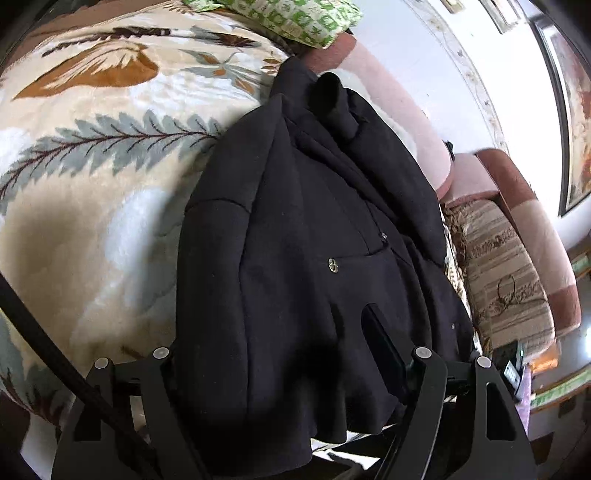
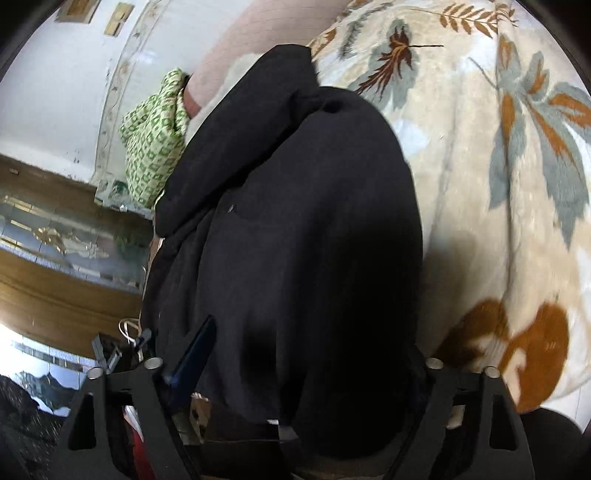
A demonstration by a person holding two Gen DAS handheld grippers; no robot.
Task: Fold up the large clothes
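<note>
A large black garment (image 1: pixel 303 229) with small metal snaps lies partly folded on a leaf-patterned blanket (image 1: pixel 96 155). It also fills the middle of the right wrist view (image 2: pixel 295 221). My left gripper (image 1: pixel 295 354) has the garment's near edge draped between its fingers; only the right finger (image 1: pixel 384 354) shows, the other is hidden by cloth. My right gripper (image 2: pixel 295 354) is likewise covered by the garment; its left finger (image 2: pixel 192 350) shows, the other is hidden. The other gripper's black finger (image 1: pixel 334 103) rests on the garment's far end.
A green-and-white patterned cloth (image 1: pixel 295 18) lies at the blanket's far edge, also in the right wrist view (image 2: pixel 155 144). A pink and maroon sofa (image 1: pixel 509 229) with a striped cushion stands right of the blanket. A wooden cabinet with mirror panels (image 2: pixel 55 236) stands at left.
</note>
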